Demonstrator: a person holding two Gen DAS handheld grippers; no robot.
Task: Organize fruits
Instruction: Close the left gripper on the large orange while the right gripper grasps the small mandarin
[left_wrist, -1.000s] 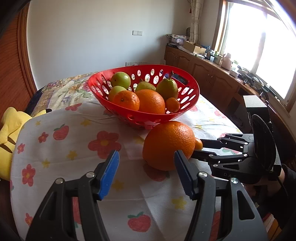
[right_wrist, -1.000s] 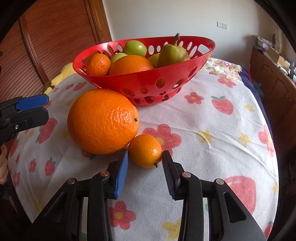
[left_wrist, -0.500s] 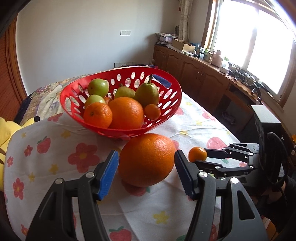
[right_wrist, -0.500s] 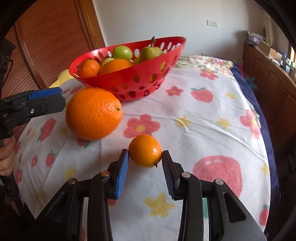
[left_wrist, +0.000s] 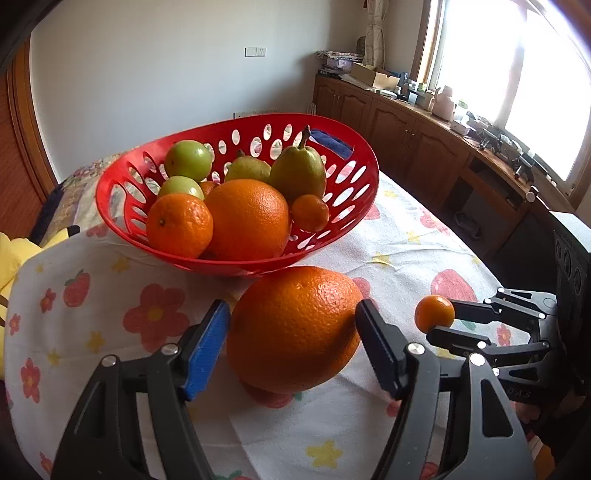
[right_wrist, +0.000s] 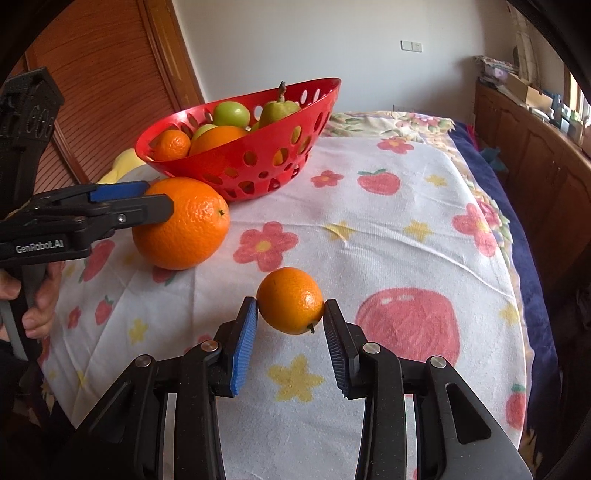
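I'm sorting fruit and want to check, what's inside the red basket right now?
The red basket holds two green apples, two pears, a big orange, a mandarin and a smaller mandarin. Another orange fruit peeks out behind them; anything underneath the pile is hidden.

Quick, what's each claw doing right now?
Left gripper: opening, not gripping; big orange sits between its jaws.
Right gripper: shut on small orange.

White lettering reading "GenRobot.AI" is printed on the black body of the left gripper (right_wrist: 155, 201), to the left of the large orange (right_wrist: 181, 223). Faint embossed letters appear on the right gripper (left_wrist: 439, 325), beside the same orange, but they are too dim to read.
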